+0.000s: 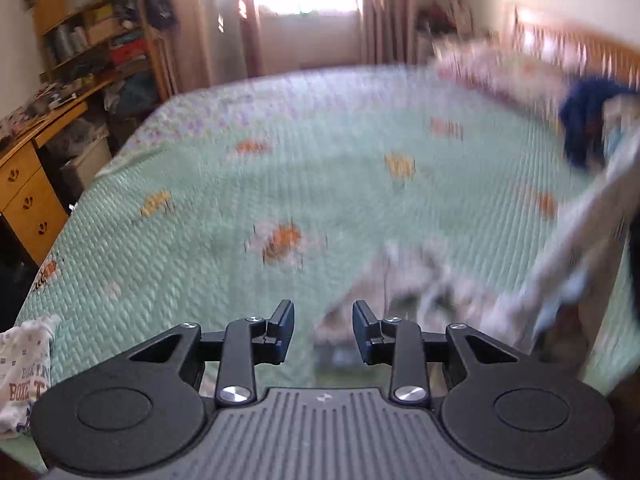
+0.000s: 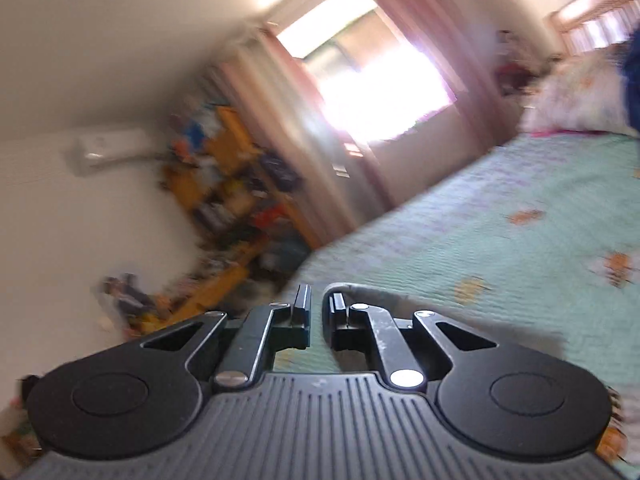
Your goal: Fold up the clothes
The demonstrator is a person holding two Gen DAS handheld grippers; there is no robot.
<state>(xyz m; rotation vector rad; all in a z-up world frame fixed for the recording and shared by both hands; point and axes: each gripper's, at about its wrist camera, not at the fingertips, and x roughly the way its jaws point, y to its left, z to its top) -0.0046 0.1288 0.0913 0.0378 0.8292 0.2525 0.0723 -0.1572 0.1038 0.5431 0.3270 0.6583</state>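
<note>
Holding a gripper in each hand over the bed, we see the mint-green quilt (image 1: 248,168) with its orange bee patches spread wide below us. Our left gripper (image 1: 323,330) points down at the quilt with its jaws standing apart, and nothing is pinched between them. Just beyond its right finger a pale grey garment (image 1: 460,280) rises off the quilt toward the right edge of the left wrist view, badly blurred, so we cannot make out its shape. A dark blue garment (image 1: 580,120) sits farther right near the floral pillow (image 1: 500,68) at the wooden headboard (image 1: 600,52). At the lower left edge of the quilt lies a white printed shirt (image 1: 24,368) with brown lettering, well apart from the grey one.

Our right gripper (image 2: 318,322) is tilted and points nearly level toward the window (image 2: 380,80) and pink curtains (image 2: 288,128). Its jaws sit close together with only a thin gap; a grey edge of cloth (image 2: 384,292) curves round the right finger, but blur keeps us from telling whether the pads pinch it. A cluttered wooden shelf (image 1: 96,28) and desk (image 1: 28,168) stand left of the bed.
</note>
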